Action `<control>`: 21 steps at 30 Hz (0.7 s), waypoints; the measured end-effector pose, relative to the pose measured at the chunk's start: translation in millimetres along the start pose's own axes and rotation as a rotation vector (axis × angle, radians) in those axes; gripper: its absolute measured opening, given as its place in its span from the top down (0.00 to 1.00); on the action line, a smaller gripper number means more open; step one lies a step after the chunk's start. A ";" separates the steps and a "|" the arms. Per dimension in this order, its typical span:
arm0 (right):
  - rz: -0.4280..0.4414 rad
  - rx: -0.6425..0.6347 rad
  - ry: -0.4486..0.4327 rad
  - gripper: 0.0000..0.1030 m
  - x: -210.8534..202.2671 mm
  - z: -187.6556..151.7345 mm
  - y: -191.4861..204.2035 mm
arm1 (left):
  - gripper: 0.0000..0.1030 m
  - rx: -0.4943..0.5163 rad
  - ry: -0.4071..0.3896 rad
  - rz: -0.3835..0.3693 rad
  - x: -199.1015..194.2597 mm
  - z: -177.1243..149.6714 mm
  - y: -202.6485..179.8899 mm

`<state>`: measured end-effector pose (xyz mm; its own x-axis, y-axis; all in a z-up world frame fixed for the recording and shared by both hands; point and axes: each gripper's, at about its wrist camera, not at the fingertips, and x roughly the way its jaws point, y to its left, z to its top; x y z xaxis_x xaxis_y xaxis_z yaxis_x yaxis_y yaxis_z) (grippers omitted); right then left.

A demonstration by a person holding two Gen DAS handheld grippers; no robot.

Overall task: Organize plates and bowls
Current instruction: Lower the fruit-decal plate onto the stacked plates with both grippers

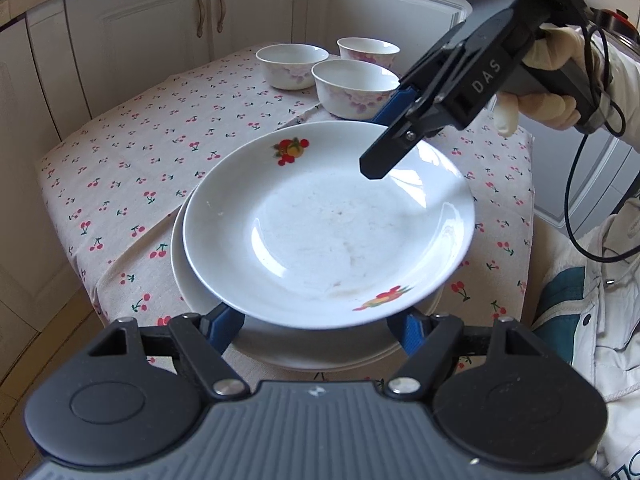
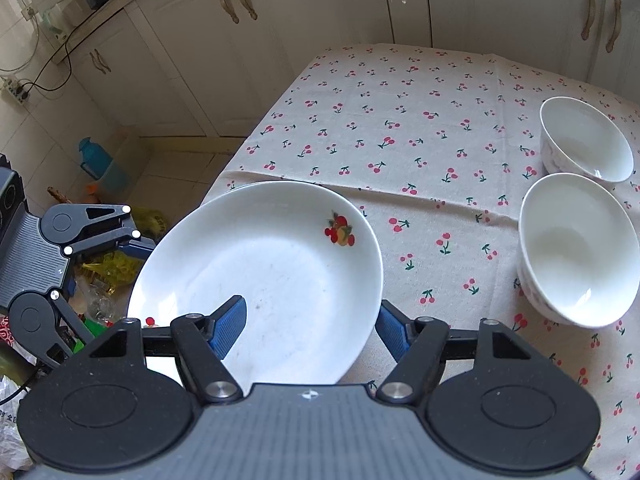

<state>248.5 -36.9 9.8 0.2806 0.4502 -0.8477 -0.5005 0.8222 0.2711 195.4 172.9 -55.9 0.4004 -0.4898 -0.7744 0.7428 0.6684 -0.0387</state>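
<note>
A white plate with fruit decals [image 1: 320, 232] [image 2: 264, 280] hangs tilted just above a second white plate [image 1: 312, 356] that lies on the cherry-print tablecloth [image 1: 140, 160]. My right gripper [image 1: 384, 136] [image 2: 310, 328] is shut on the tilted plate's rim, one finger on its inner face, the other under its outer edge. My left gripper [image 1: 316, 328] [image 2: 108, 288] is open at the opposite edge. Its blue fingertips [image 1: 224, 328] are hidden beneath that plate's rim. Three white bowls with pink flowers [image 1: 292, 64] [image 1: 368, 52] [image 1: 356, 84] stand at the table's far end, and two of them [image 2: 584, 140] [image 2: 576, 248] appear in the right wrist view.
A gloved hand [image 1: 552, 80] holds the right gripper, with a black cable trailing from it. White cabinets [image 2: 320, 20] surround the table. On the floor left of the table lie bags, clutter and a blue jug [image 2: 96, 160].
</note>
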 end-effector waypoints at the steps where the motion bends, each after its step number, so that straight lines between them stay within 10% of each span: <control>1: 0.001 0.002 -0.002 0.26 0.1 0.0 -0.7 | 0.25 0.000 0.002 0.000 0.1 0.2 -0.1; 21: 0.092 0.124 -0.031 0.26 -10.2 -12.7 -13.8 | 0.23 -0.006 0.018 0.009 -8.6 1.6 -3.7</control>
<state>242.2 -57.3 8.8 0.2647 0.5344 -0.8027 -0.4205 0.8131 0.4026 190.1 173.7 -48.1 0.3968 -0.4738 -0.7862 0.7362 0.6758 -0.0357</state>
